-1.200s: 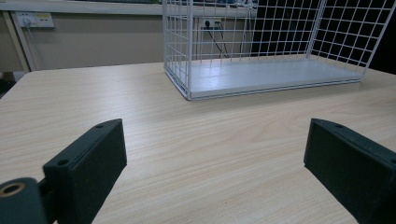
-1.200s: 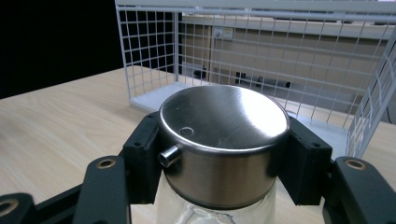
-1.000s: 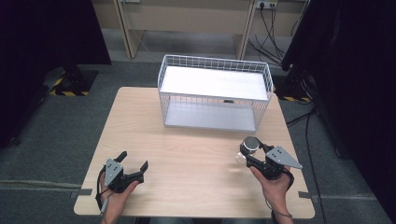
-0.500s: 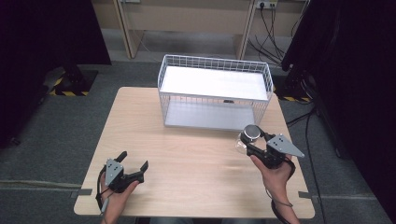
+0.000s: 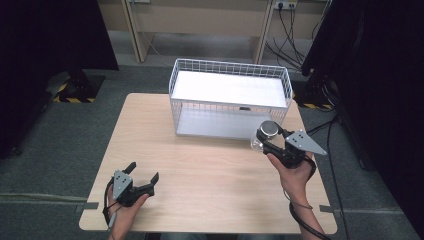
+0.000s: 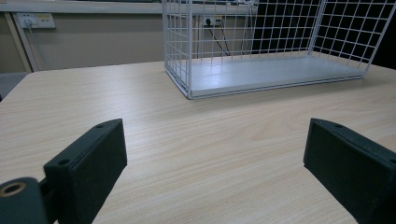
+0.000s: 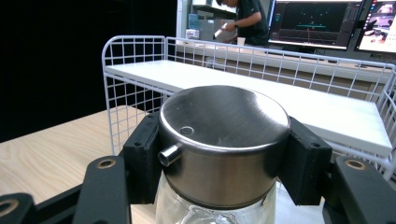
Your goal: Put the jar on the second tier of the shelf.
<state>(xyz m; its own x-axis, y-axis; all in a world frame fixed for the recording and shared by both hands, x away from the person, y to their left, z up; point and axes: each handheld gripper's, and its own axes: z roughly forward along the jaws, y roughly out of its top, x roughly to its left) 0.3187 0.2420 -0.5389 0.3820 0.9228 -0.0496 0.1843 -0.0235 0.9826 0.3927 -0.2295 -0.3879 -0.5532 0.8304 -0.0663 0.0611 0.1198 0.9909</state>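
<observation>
Nearest, at the counter's [image 5: 210, 165] front left: left tool [image 5: 145, 178], spread and holding nothing. Farther right: right tool [image 5: 265, 139] pinching the steel lid of one upright glass jar [image 5: 263, 135], lifted off the counter, just before the wire basket's [image 5: 229, 67] near right corner. Beyond and leftward: the basket's open top. Count: two tools, one jar, one basket.

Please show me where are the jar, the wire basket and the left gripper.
jar [image 7: 223, 140], right gripper view, on its steel lid.
wire basket [image 5: 229, 67], high view, on its far rim.
left gripper [image 5: 142, 177], high view, between its open jaws.
</observation>
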